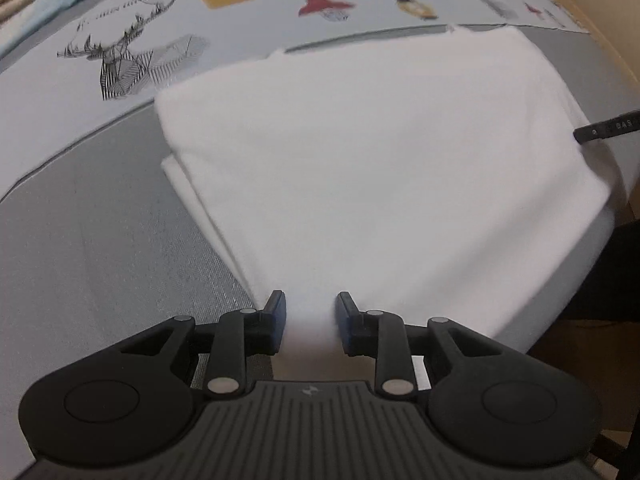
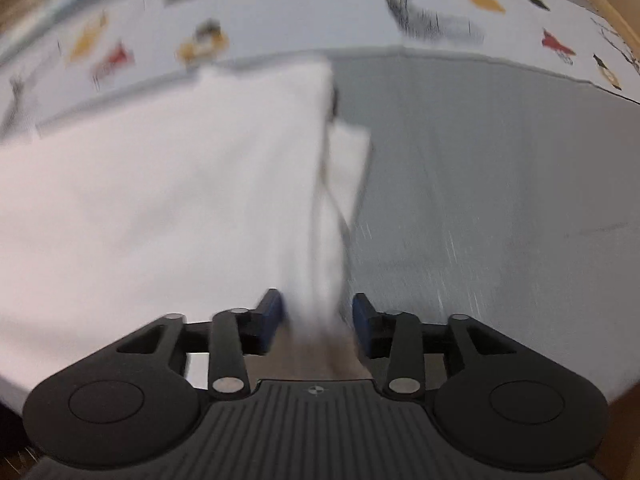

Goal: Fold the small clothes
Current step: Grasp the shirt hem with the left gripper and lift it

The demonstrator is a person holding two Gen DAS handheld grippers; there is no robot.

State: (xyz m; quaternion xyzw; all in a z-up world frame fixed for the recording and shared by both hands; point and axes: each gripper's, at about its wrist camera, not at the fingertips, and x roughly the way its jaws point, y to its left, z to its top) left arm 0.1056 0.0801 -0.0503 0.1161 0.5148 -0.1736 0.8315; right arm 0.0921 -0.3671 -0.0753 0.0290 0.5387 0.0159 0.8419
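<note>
Between our two grippers a white garment [image 1: 372,168] stretches across the grey tabletop [image 1: 100,248], folded over itself so that a lower layer peeks out along its left edge in the left wrist view. Our left gripper [image 1: 310,320] has its blue-padded fingers [image 1: 276,312] pressed against a bunched strip of the cloth's near edge, which fills the narrow gap between them; they are clamped on the fabric. From that pinch the cloth fans out and rises away from us toward the far side, where its back edge reaches the patterned sheet [image 1: 248,32] printed with a line-drawn deer head [image 1: 120,60], a yellow tag and a red shape.

At the far right of the left wrist view, a dark tip of the other tool [image 1: 608,128] touches the cloth's right edge.

From the right wrist view, heavily blurred, our right gripper [image 2: 316,320] holds a gathered ridge of the white garment [image 2: 160,184] between its fingers [image 2: 270,316]. The gap there is wider than on the left; the cloth sits in it, but the blur keeps us from telling whether the pads actually pinch it. Most of the garment spreads to the left of this gripper, with a smaller flap [image 2: 348,160] sticking out to the right over the grey tabletop [image 2: 500,200].
</note>
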